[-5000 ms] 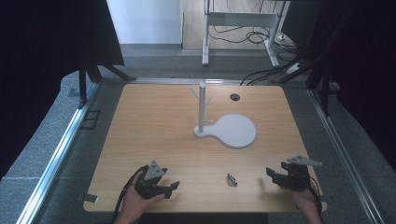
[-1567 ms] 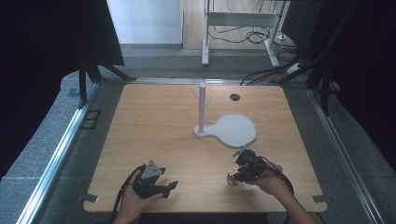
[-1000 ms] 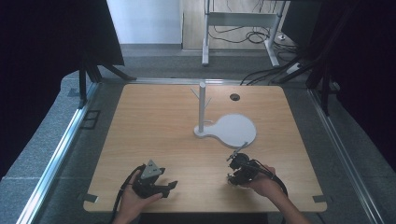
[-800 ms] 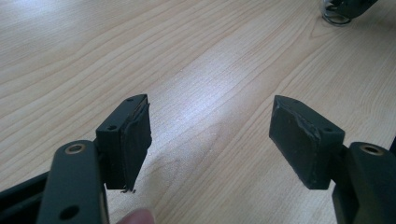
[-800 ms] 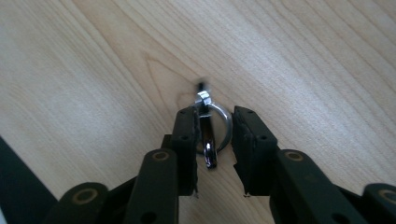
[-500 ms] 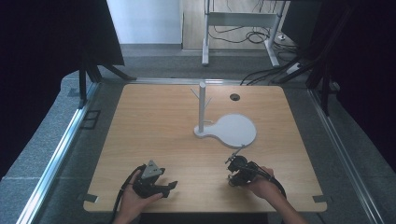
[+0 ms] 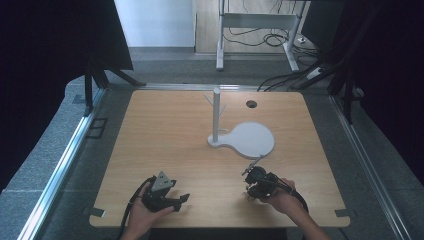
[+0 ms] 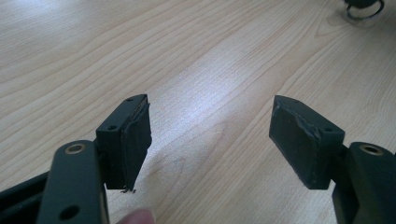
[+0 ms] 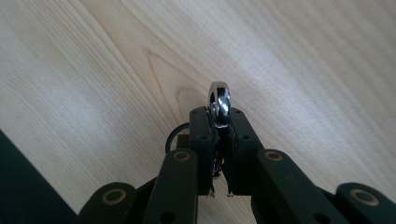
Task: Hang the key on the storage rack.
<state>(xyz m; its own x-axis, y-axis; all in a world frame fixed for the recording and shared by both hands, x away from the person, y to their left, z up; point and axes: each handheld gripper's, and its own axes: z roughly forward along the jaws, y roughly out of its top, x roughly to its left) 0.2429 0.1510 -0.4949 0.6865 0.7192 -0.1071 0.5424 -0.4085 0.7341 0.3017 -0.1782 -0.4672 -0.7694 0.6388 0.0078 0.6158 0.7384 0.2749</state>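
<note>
Your left gripper (image 7: pixel 172 200) sits idle at the near edge, jaws wide, nothing between them, just bare table (image 8: pixel 196 60) ahead. Your right gripper (image 7: pixel 248 181) is down at the near right and its jaws have just been closing: now pinched tight on the ring (image 9: pixel 219 103), a shiny metal loop standing edge-on between the pads, low over the wood. So the grab looks done, lift not yet. Farther back stands the white stand (image 7: pixel 216 116), pegs bare, prob. where the ring goes. Carry + hang still left, I reckon.
</note>
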